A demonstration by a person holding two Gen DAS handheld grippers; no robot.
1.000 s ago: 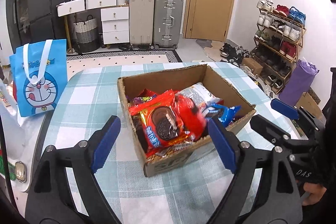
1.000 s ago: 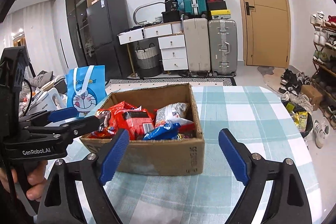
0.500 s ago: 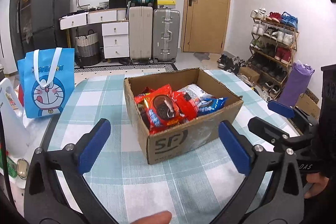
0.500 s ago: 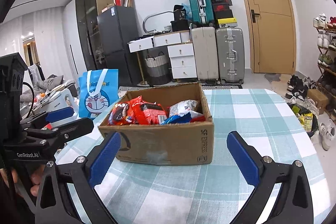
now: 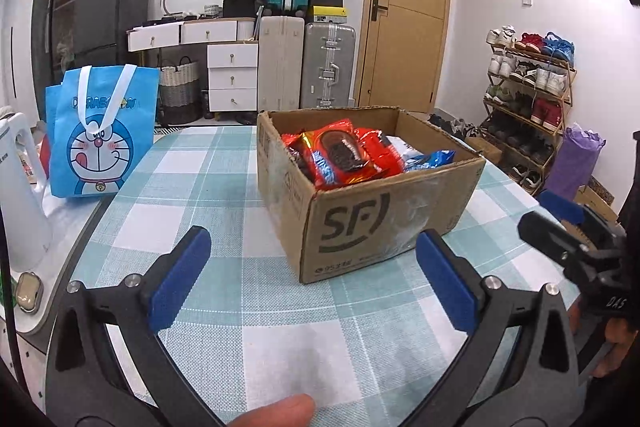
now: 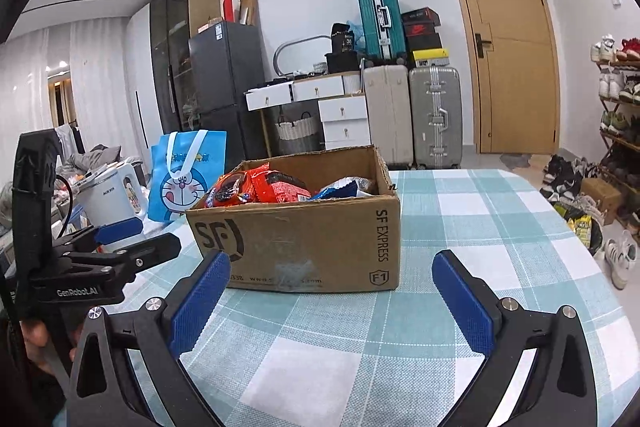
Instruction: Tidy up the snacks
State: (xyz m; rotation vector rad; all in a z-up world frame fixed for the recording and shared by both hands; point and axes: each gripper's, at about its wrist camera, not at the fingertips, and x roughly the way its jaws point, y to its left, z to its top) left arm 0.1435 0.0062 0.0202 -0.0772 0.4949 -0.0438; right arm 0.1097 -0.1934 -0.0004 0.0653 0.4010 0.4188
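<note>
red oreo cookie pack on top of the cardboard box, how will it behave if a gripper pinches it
The glossy red cookie pack is probably slick film, so blue pads may slide on it. It looks puffed and creased, so likely light and crushable, with cookies that could break under a hard squeeze. It lies loose atop other snacks in the brown cardboard box, so it should lift free easily.

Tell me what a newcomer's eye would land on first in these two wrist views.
An open cardboard box sits mid-table on the teal checked tablecloth, heaped with snacks, a red cookie packet on top. To its left stands a bright blue cartoon tote bag, at the table's edge. In front, both the left gripper and the right gripper face the box with jaws wide open and nothing between them.
</note>
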